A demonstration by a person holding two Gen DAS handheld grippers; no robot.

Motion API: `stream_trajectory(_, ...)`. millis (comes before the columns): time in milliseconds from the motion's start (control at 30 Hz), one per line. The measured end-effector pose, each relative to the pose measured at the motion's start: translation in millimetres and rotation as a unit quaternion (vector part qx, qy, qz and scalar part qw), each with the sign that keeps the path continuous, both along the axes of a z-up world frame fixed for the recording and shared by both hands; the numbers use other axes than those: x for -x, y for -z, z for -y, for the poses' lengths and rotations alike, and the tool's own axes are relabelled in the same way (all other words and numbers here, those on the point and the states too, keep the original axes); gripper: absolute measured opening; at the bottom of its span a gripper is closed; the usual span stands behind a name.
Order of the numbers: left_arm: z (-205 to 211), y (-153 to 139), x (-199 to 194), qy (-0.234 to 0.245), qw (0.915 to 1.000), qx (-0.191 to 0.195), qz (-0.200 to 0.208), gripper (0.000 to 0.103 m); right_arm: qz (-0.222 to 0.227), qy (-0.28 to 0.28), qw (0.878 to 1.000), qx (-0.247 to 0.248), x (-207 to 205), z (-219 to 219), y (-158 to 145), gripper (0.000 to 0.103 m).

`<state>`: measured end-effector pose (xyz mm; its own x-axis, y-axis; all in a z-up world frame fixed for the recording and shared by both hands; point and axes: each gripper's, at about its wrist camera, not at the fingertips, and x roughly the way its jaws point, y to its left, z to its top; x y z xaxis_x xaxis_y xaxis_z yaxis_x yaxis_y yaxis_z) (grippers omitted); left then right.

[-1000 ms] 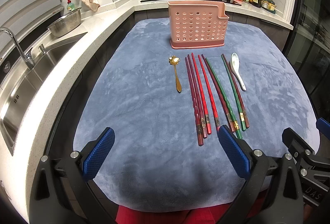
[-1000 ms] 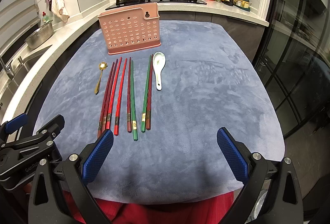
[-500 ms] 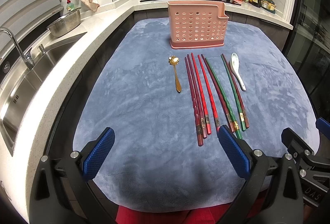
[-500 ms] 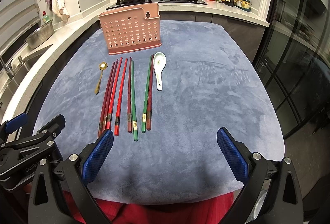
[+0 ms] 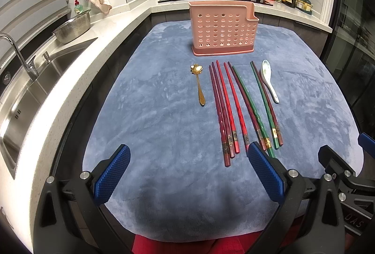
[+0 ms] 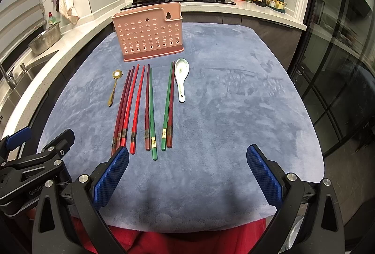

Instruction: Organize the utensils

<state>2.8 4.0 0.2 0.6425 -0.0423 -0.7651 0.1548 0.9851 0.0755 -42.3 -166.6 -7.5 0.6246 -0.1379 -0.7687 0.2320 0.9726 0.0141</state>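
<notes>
Left wrist view
Left gripper (image 5: 187, 172): jaws spread wide, nothing between them, low over the near edge of the blue mat (image 5: 152, 113).
Holder (image 5: 222, 29): pink, perforated, upright at the far end of the mat, nothing seen in it.
Gold spoon (image 5: 198, 84): flat, apart from the chopsticks (image 5: 234, 108), on their left.

Right wrist view
Right gripper (image 6: 187, 172): released, holding nothing, near edge.
Chopsticks (image 6: 145, 106): red, dark red and green, side by side, tips toward the holder (image 6: 150, 34).
White spoon (image 6: 181, 78): just beside the rightmost pair.

Risk: chopsticks lie close together; a pinch may catch two or roll a neighbour. Plush mat may hinder getting under thin sticks.
</notes>
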Motion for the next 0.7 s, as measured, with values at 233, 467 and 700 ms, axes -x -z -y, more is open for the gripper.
stream_trajectory(233,1,1,-2,-0.001,1.0,-0.001,-0.001,0.096,-0.003,0.002,1.0,-0.003,-3,1,3,0.096)
stream_trajectory(467,3,7,-10,0.003,1.0,0.0,-0.004,0.096,-0.005,0.003,1.0,-0.004,-8,5,7,0.096)
stream_trajectory(700,-5,18,-43,-0.009,0.9994,0.029,-0.019,0.096,-0.001,0.006,1.0,-0.01,-27,16,18,0.096)
